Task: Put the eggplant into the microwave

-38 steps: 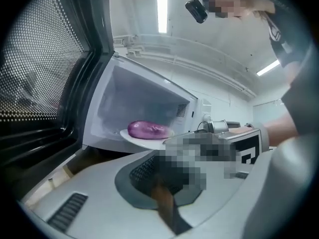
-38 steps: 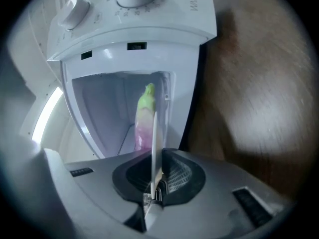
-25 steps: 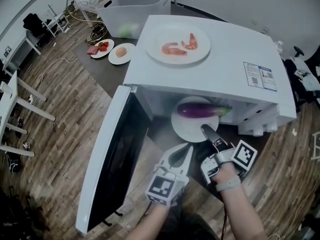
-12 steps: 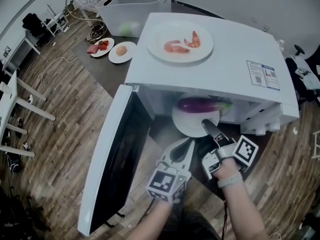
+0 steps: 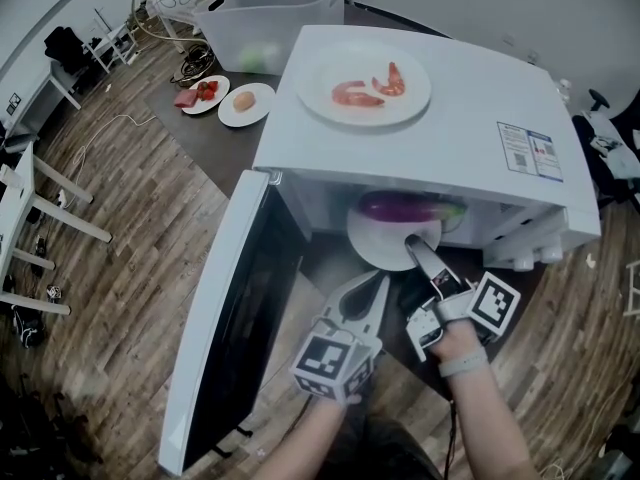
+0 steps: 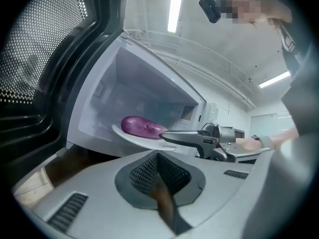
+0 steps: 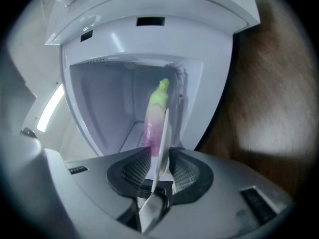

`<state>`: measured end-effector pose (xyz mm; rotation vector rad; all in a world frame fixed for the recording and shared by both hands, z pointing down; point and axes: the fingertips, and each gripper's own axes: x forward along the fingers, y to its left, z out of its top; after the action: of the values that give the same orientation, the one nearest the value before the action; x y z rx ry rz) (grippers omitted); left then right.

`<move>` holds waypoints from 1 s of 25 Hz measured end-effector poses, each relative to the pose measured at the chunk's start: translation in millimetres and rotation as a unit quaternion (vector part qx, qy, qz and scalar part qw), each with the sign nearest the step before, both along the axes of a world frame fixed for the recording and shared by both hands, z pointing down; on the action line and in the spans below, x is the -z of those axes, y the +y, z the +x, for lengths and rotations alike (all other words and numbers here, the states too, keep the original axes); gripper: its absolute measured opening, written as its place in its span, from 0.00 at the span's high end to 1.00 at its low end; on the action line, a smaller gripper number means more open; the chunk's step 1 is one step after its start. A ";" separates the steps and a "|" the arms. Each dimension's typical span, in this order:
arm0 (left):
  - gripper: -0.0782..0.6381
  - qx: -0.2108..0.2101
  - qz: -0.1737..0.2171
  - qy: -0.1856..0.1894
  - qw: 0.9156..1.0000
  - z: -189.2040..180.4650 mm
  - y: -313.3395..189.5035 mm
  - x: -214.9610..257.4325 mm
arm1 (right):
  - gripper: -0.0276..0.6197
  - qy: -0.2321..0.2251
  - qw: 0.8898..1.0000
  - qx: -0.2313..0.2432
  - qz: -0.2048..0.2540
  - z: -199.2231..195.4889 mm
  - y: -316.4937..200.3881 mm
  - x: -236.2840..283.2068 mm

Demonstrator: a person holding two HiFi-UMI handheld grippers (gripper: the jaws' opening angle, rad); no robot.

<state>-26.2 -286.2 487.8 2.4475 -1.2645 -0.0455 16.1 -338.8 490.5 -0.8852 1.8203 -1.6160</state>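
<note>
Inside microwave (image 5: 455,118), eggplant (image 5: 398,206) on plate (image 5: 372,250), my right gripper (image 5: 412,244) opening around plate rim, my left gripper (image 5: 377,282) closed, empty.

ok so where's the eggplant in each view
Head view: the eggplant is right of centre, inside the open microwave, just under its top edge.
Left gripper view: left of centre, lying purple end toward the camera.
Right gripper view: centre, appearing upright with the green stem on top.
Shared landmark: the white plate under it, visible in all three views.
</note>
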 end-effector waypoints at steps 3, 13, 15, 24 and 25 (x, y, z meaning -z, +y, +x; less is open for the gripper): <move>0.89 0.002 -0.004 0.002 1.000 -1.8 -2.0 -0.8 | 0.74 0.008 1.000 0.017 0.017 -4.1 5.3 4.4; 0.89 0.004 -0.014 0.009 1.000 -2.3 -12.0 -2.1 | 0.74 0.072 0.993 0.072 0.060 -13.1 27.8 4.2; 0.89 0.006 -0.017 0.009 1.000 -2.7 -14.3 -2.2 | 0.74 0.098 0.990 0.082 0.064 -15.1 31.8 1.3; 0.89 0.002 -0.028 0.013 1.000 -0.2 -24.3 -3.1 | 0.86 0.303 0.934 0.116 0.149 -12.1 39.3 -3.7; 0.89 0.001 -0.028 0.015 0.999 0.7 -25.2 -3.1 | 0.89 0.321 0.926 0.117 0.158 -11.9 39.5 -3.5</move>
<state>-25.5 -311.4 490.9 2.3894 -1.2391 -0.0453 4.2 -299.2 494.0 -1.1661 2.6342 -1.1684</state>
